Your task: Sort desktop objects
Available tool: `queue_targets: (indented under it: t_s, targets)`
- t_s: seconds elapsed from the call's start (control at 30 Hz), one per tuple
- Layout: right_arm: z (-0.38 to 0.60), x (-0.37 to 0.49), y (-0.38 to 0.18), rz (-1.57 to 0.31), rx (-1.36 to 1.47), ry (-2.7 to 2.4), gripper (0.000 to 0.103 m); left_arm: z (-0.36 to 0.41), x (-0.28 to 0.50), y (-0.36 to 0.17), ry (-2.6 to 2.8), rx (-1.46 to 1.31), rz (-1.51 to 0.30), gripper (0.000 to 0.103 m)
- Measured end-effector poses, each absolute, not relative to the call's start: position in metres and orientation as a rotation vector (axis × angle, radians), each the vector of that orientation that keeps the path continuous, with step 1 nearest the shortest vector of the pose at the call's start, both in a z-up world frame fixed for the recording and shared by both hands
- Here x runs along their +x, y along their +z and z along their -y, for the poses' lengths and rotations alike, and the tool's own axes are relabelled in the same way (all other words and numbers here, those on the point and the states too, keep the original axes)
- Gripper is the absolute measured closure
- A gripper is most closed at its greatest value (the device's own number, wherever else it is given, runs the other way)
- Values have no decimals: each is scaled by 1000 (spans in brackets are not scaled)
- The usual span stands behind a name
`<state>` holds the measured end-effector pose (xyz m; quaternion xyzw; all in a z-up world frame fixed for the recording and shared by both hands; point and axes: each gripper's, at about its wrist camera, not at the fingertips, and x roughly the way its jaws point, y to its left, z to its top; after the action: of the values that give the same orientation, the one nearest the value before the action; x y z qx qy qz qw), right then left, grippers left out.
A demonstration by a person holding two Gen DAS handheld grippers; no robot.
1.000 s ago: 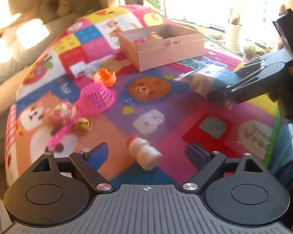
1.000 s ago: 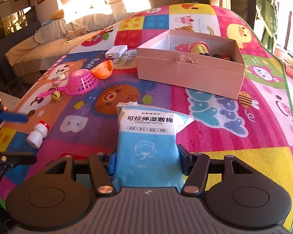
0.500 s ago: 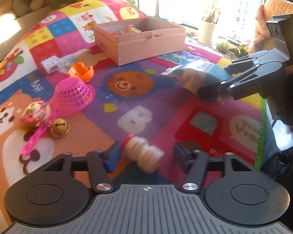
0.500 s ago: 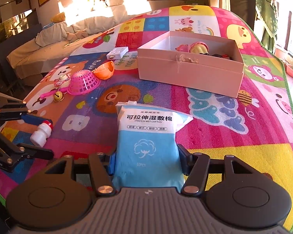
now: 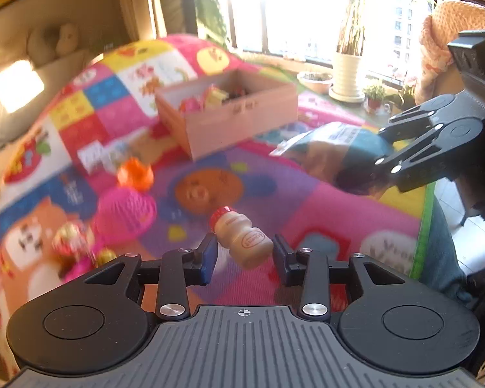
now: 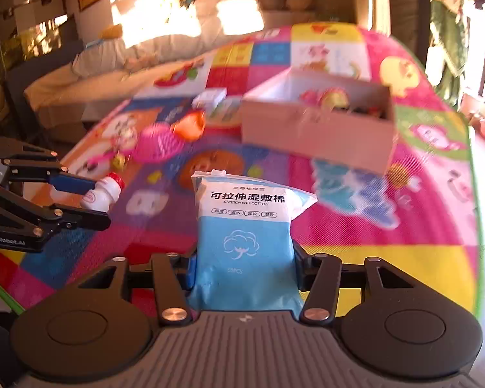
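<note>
Bottle [image 5: 244,239] lifted; pack's label [image 6: 247,198] right-view only.

Pink cardboard box [image 6: 317,135]: far side of patchwork play mat [image 6: 404,232].
Orange plastic cup [image 6: 190,126]: left of box.
Pink mesh basket [image 6: 156,142]: beside cup.

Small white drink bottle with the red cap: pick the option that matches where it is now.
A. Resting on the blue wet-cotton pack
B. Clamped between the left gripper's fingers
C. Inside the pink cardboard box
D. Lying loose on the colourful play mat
B: the small white drink bottle with the red cap sits tilted between the blue pads of the left gripper, and the right wrist view also shows it pinched there.
</note>
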<state>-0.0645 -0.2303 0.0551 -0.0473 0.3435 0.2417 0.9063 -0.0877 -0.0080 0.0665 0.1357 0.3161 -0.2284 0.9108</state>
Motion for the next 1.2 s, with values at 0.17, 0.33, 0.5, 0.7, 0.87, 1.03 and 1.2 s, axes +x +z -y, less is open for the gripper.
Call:
queue_targets:
  t_s: [0.17, 0.33, 0.5, 0.7, 0.87, 1.03, 1.2]
  targets:
    - [251, -61, 113, -550, -93, 457, 52, 24, -64, 117, -453, 328, -460, 61]
    - [263, -23, 165, -430, -84, 388, 52, 39, 0, 163, -451, 289, -306, 61]
    - [259, 51, 180, -410, -46, 325, 51, 56, 81, 164, -465, 192, -346, 58]
    - [247, 121, 149, -515, -6, 299, 48, 2, 105, 128, -378, 117, -450, 35]
    - [236, 131, 134, -538, -5, 311, 48, -64, 85, 88, -209, 137, -540, 19]
    - [166, 136, 127, -570, -92, 442, 43, -86, 48, 45, -162, 215, -652, 10]
    - [73, 171, 111, -716, -64, 611, 25, -92, 20, 40, -193, 216, -635, 6]
